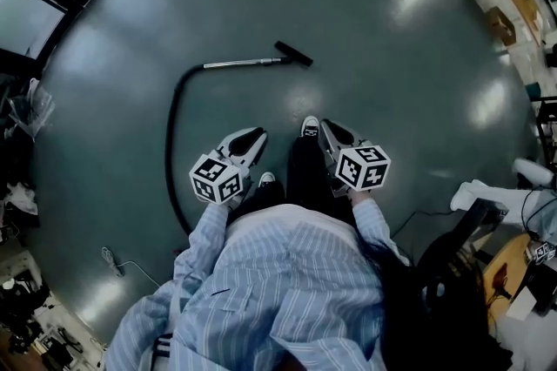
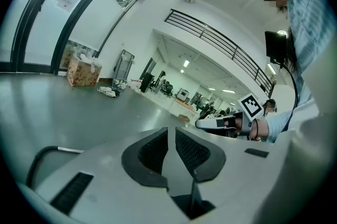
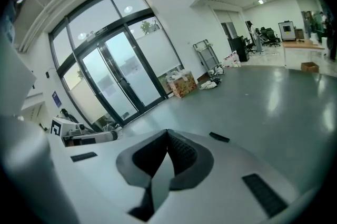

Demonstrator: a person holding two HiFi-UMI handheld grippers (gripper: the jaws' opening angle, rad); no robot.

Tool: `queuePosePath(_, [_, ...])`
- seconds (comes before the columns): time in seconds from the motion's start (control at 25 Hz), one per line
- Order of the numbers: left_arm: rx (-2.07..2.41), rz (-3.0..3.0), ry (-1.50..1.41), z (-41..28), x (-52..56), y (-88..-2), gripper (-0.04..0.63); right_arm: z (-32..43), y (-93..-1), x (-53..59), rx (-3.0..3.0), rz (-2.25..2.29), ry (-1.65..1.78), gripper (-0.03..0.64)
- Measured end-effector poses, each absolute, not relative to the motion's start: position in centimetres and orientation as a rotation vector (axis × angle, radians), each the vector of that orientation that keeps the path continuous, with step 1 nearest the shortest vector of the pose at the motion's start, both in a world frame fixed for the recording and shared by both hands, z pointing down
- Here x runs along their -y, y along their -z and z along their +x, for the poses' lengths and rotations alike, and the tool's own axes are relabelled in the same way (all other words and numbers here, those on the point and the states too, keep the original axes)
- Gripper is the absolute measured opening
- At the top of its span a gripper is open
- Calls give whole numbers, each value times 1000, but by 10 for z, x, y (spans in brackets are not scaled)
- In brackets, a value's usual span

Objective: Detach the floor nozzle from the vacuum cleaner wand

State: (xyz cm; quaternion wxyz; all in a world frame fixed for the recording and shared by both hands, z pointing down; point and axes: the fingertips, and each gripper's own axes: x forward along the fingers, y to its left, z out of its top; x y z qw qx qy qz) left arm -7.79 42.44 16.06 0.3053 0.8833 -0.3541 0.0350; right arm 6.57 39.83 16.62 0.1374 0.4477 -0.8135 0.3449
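Standing well short of the floor nozzle, attached to its wand on the floor ahead, a person carries both tools empty, apparently before any approach: left gripper slightly parted, right gripper pressed together.

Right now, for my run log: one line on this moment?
nozzle: on wand, untouched | left gripper: slightly open, empty | right gripper: shut, empty

A glossy grey-green floor is seen from above. A metal wand is laid flat on it at eleven o'clock from the person's shoes, and a black floor nozzle is joined to its right end. A black hose is curved from the wand's left end toward eight o'clock. A white cable is seen at seven o'clock and a cardboard box at two.
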Motion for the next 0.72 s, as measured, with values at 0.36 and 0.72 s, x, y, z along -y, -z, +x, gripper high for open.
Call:
queuePosePath(0.36, [1039,2318,-77,-19,-305,-153,48,121,-161,-269,2419,1097,-856,3])
queuePosePath(0.72, [1198,2243,-92,-7,-228,-143,49,155,-169,-173,2432,1021,-887,3])
